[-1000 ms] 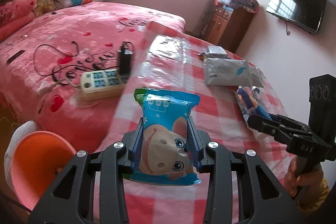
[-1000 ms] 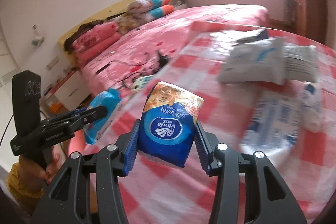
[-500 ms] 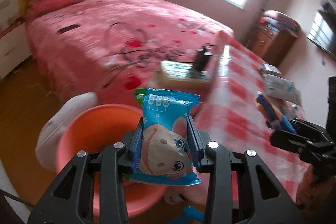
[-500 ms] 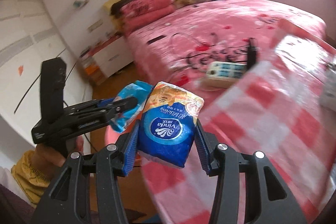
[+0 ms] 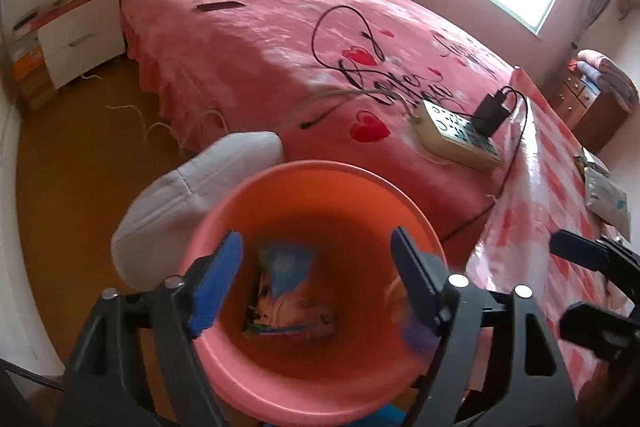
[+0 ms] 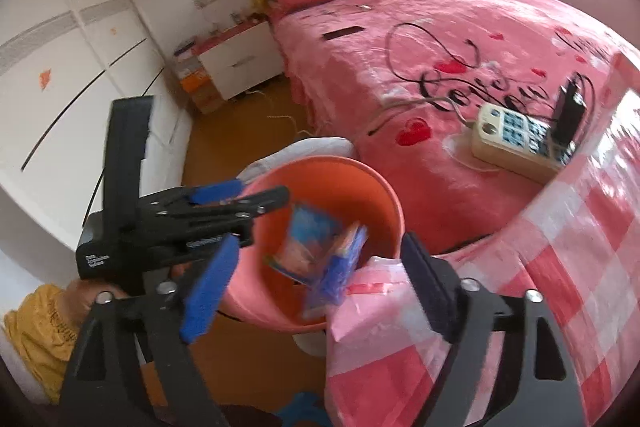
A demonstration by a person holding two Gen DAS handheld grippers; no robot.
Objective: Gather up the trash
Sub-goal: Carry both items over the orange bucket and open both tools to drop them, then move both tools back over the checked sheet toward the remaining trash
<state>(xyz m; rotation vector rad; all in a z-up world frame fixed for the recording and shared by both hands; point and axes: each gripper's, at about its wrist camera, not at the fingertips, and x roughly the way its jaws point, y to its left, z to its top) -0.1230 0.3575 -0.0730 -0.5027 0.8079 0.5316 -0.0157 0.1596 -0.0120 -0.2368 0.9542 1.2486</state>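
The left gripper (image 5: 316,279) hangs directly over the mouth of the orange bin (image 5: 240,211), its jaws spread wide and holding nothing; the cartoon snack packet (image 5: 288,295) lies below it on the bin's floor. The right gripper (image 6: 316,275) is likewise wide and empty, with the blue tissue pack (image 6: 340,267) just ahead of its fingertips, blurred, at the bin's near rim — whether it has cleared the rim or is resting on it I cannot tell. The likeliest slip, I judge, is right there: the pack sits close to the edge where the draped tablecloth (image 6: 560,267) bulges toward the bin, so it could catch on the lip or the cloth and tumble to the floor. The two grippers are also near each other above one opening, so pulling back carelessly could knock them together or tip the light bin. The bin is smooth, round, tapering plastic; both packs are thin, glossy, crinkly film, soft and pillow-shaped; the checked cloth on the worktop is slick and shiny; the bed (image 5: 280,39) beyond is plush fleece.
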